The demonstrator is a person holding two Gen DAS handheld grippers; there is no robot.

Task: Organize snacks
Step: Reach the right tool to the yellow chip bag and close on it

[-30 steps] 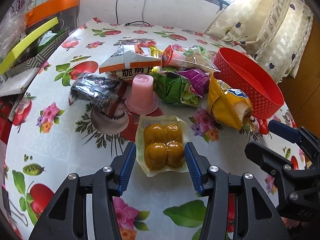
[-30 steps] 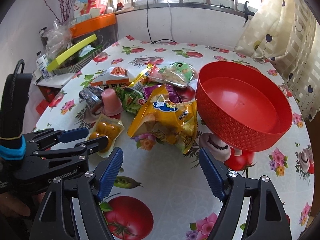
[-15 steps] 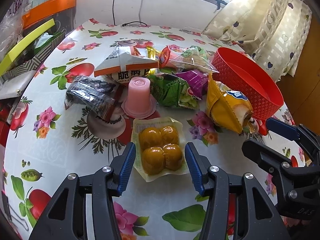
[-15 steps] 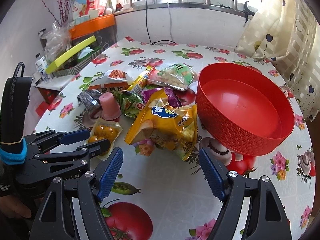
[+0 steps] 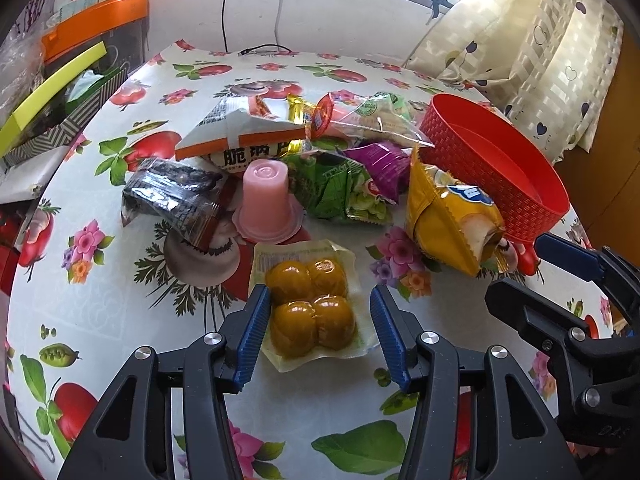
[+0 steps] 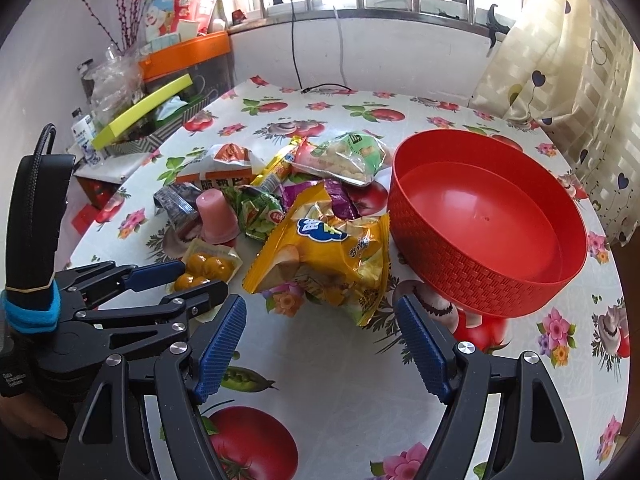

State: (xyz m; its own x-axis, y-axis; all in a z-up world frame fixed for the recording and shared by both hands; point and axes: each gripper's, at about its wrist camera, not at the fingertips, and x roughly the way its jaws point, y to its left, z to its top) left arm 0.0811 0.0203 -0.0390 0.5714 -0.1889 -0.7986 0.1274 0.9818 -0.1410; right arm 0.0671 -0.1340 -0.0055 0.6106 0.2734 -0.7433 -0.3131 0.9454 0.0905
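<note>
The left claw (image 5: 316,322) stands open astride a clear plastic packet of four round yellow-brown pieces (image 5: 310,312), its blue ribbed pads just beside the packet's edges, not pressing. The right claw (image 6: 320,344) hangs open over bare flower-and-tomato oilcloth on the desk (image 6: 340,392). Just ahead of it lies a crinkled yellow snack bag (image 6: 324,260), touching the round red woven-pattern plastic basket (image 6: 480,280) on the right. Beyond the packet stands an upturned pink jelly cup (image 5: 266,200), then a heap of green, purple and orange-white wrappers.
</note>
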